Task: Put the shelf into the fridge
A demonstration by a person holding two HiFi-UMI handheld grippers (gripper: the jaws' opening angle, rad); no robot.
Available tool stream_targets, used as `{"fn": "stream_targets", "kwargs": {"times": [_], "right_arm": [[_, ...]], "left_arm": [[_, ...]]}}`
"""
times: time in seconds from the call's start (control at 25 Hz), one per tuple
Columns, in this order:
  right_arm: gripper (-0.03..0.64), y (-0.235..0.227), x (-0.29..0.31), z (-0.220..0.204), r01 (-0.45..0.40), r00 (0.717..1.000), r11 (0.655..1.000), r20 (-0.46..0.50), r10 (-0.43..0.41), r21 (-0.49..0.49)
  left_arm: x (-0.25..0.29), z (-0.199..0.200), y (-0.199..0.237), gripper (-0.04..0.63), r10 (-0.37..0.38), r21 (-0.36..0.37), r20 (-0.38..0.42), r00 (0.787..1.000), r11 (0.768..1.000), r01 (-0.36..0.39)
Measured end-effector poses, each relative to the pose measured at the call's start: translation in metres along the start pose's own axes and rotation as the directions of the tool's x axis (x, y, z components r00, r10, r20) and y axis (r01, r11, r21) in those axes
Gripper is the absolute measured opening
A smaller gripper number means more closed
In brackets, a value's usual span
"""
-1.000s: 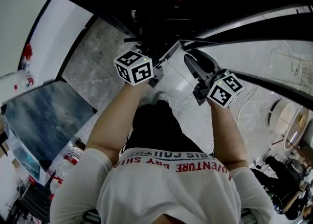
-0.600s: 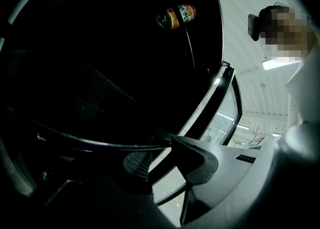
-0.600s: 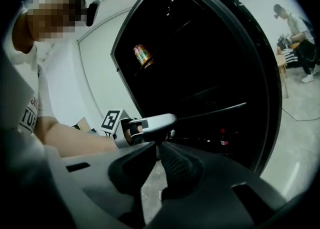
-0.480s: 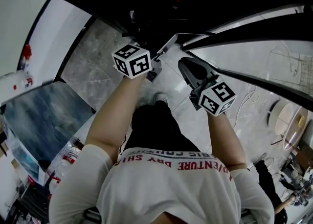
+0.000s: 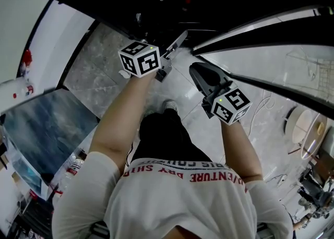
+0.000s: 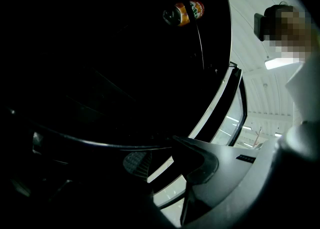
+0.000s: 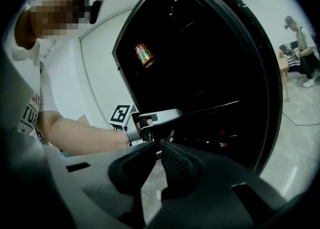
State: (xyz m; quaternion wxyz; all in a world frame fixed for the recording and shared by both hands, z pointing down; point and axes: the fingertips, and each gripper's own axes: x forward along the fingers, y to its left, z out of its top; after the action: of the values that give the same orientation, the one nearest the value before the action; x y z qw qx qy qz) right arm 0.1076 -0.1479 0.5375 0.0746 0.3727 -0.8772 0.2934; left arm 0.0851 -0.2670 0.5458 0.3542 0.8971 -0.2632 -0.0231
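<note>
1. The fridge (image 7: 200, 48) fills the far side of both gripper views. It stands open and its inside is almost black. Its pale door frame (image 6: 217, 104) curves past on one side.
2. The person, in a white shirt (image 5: 177, 201), stands over a grey marbled floor (image 5: 99, 71). Both forearms stretch toward the fridge's mouth.
3. The left gripper (image 6: 159, 159) is right at the fridge's opening, rolled so that one jaw lies above the other. Its jaws stand partly apart, roughly midway, and a strip of the pale frame shows through the gap. A thin pale edge meets the tip of one jaw. It is too dark there to tell whether the pads press on it.
4. The right gripper (image 7: 157, 150) sits just beside the left one and a little short of it, out in front of the fridge and over the floor. Its jaws have just been closing and are now all but together, with only a sliver of floor showing between the pads. Nothing is in them and they touch nothing.
5. The shelf shows only as a thin pale edge (image 7: 212, 107). It runs level from the left gripper's tips into the lower part of the fridge, and the rest is lost in the dark.
6. An orange can (image 7: 143, 55) sits high inside the fridge, well above that edge.
</note>
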Motion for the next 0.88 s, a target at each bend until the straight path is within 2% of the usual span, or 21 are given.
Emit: {"fn": "stream_targets", "kwargs": {"times": [0.88], "right_arm": [[0.043,-0.025,-0.003,-0.005,0.038,0.999,0.999,-0.012,-0.038,0.026]], "left_arm": [[0.019,0.022,0.021,0.143,0.009,0.013,0.002,1.0,1.0,-0.009]]}}
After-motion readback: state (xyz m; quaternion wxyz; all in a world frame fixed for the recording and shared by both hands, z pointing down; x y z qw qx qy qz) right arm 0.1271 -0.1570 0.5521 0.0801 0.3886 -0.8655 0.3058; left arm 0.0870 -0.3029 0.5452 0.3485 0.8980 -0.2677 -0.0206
